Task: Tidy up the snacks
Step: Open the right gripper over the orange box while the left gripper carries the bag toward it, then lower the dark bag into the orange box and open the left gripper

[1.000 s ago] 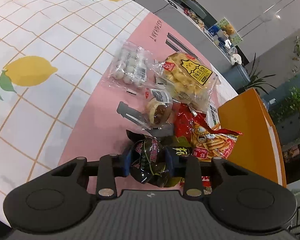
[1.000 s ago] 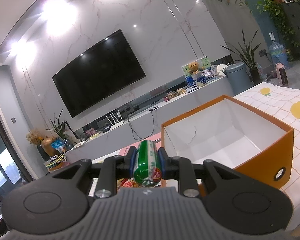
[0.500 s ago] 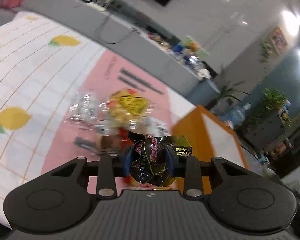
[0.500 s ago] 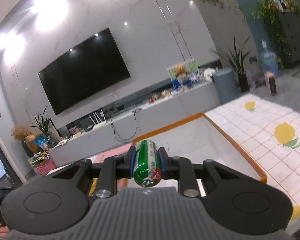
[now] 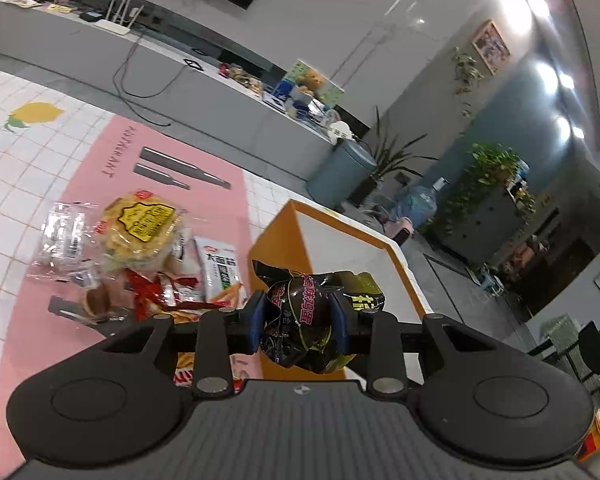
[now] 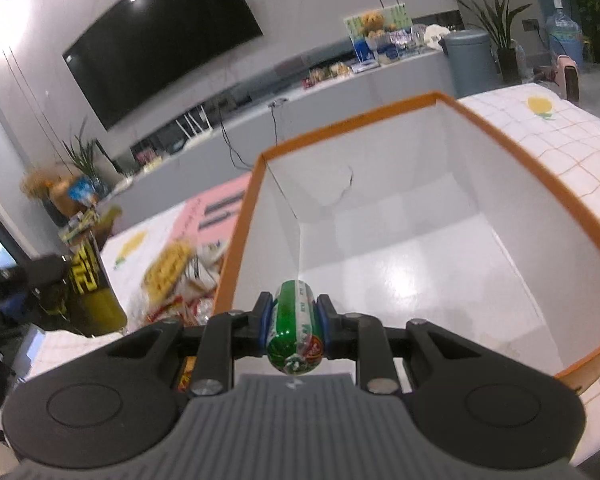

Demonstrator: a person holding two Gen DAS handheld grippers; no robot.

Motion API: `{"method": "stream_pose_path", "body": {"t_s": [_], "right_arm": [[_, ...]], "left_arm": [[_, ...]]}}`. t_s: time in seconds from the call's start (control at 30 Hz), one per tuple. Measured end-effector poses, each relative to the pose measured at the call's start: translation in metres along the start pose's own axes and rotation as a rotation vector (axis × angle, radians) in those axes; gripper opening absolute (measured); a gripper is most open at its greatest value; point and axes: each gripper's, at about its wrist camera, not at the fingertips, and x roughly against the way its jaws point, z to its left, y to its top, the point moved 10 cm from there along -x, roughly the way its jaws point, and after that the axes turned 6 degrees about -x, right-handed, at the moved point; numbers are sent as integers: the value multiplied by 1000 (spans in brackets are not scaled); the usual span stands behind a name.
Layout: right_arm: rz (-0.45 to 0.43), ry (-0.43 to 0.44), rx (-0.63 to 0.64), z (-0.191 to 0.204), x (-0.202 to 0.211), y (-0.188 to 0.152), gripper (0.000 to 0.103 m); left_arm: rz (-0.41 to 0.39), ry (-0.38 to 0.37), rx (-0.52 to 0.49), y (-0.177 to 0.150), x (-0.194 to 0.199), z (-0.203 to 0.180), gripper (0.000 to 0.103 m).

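Pinching a crumpled black snack packet (image 5: 304, 320), the left gripper (image 5: 298, 316) hangs beside the orange box (image 5: 278, 256), while the right gripper (image 6: 295, 322), fingers clamping a green wrapped snack (image 6: 295, 328), points into its white interior.

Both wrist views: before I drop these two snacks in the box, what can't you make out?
- Left wrist: the box floor is hidden by its near wall and the black packet in the left gripper.
- Right wrist: the snack pile is blurred and cut off by the box wall.
- Right wrist: print on the green snack in the right gripper is too small.
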Motion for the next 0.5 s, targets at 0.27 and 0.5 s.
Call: {"method": "stream_pose_path", "body": {"t_s": [0.27,0.5], "right_arm": [[-25,49,-35,7,14,1,43],[-182,11,-35,-15,67,23,49]], "left_arm": [[7,-18,-23,-4,1,-9,38],[37,-29,-67,-6,-7,-38,38]]}}
